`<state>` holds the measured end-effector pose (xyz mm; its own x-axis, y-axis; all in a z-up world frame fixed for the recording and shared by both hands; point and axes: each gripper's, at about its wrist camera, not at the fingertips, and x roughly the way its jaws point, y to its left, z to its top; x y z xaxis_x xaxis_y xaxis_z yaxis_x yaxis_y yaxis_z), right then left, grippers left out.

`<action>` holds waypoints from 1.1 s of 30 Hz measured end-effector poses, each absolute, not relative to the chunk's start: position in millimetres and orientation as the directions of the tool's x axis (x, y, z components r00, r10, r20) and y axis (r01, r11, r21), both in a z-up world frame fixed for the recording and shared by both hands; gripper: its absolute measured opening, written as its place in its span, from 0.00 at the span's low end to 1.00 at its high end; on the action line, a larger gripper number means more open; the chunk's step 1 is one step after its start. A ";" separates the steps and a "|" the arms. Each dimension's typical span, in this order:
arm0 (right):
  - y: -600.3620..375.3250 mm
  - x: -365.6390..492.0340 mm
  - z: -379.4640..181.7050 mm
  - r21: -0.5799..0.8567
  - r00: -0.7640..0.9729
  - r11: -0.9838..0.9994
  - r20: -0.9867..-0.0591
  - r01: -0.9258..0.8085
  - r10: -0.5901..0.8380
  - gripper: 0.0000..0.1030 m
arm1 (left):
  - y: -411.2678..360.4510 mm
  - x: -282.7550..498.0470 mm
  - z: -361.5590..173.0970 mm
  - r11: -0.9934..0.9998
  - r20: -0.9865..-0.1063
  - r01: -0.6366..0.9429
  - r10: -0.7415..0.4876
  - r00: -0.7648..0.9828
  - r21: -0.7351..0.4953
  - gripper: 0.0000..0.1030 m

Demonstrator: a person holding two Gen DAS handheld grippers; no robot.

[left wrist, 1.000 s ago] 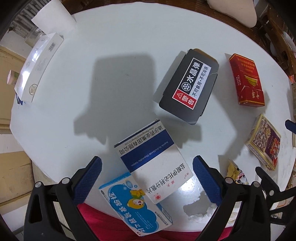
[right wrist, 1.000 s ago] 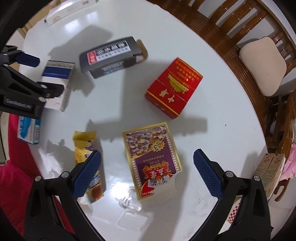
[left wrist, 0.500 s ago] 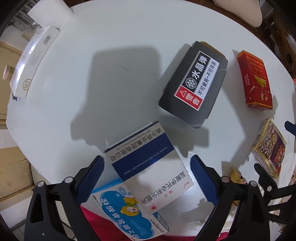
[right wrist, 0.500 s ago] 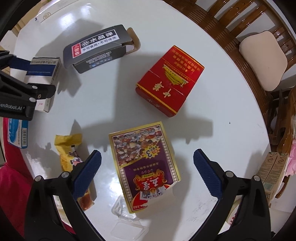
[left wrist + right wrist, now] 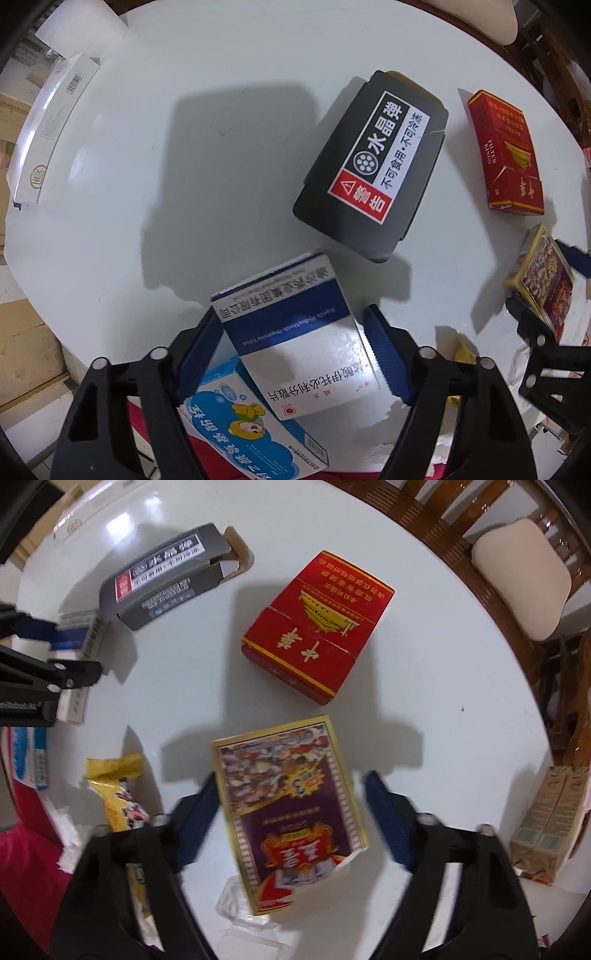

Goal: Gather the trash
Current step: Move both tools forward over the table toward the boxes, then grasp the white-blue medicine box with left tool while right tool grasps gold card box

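My left gripper (image 5: 291, 347) is open with its jaws on either side of a white and blue medicine box (image 5: 295, 347) on the round white table (image 5: 184, 155); I cannot tell if the pads touch it. A light blue cartoon box (image 5: 251, 432) lies under its near end. My right gripper (image 5: 291, 808) is open around a gold and purple card box (image 5: 288, 812), left pad close to its edge. The left gripper also shows in the right wrist view (image 5: 48, 664).
A dark grey box (image 5: 373, 166) and a red cigarette pack (image 5: 506, 151) lie beyond. A yellow snack wrapper (image 5: 118, 797) and clear plastic (image 5: 240, 912) lie near the right gripper. A long white box (image 5: 48, 125) lies far left. Wooden chairs (image 5: 517, 565) ring the table. Tan cartons (image 5: 546, 819) stand at right.
Both grippers have moved down and forward over their boxes, and both pairs of jaws have narrowed around them. The boxes have not moved.
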<state>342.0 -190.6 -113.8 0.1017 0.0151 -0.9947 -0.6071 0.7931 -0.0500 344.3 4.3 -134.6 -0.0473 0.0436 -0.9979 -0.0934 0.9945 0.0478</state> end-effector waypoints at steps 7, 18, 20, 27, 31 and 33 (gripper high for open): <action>-196.0 347.7 -114.3 -0.051 0.110 0.823 -0.994 -0.566 0.013 0.63 | 0.1 358.5 -134.6 0.997 -0.998 -0.065 0.049 -0.031 0.050 0.67; -213.1 352.3 -105.1 -0.052 0.141 0.875 -0.990 -0.481 0.019 0.61 | -16.5 360.5 -101.8 0.999 -0.998 -0.038 0.036 0.042 0.034 0.64; -214.8 353.3 -101.8 -0.053 0.149 0.879 -0.989 -0.474 0.020 0.61 | -25.1 364.4 -95.4 0.999 -0.998 -0.026 0.037 0.052 0.036 0.64; -213.3 342.1 -87.2 -0.083 0.191 0.891 -0.982 -0.446 0.004 0.61 | -40.6 343.8 -78.9 0.999 -0.997 0.009 0.032 0.066 0.033 0.63; -210.0 337.2 -81.6 -0.115 0.212 0.891 -0.977 -0.440 -0.021 0.61 | -42.8 338.8 -68.8 0.999 -0.996 0.024 0.030 0.079 0.032 0.62; -209.0 334.6 -79.8 -0.111 0.212 0.893 -0.977 -0.437 -0.018 0.61 | -42.5 327.1 -54.9 0.999 -0.996 0.030 0.024 0.088 0.027 0.62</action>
<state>334.6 -209.0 -79.8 0.2119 -0.0176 -0.9771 -0.4371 0.8926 -0.1108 327.1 -42.5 -54.9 0.0876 0.0243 -0.9959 0.0301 0.9992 0.0270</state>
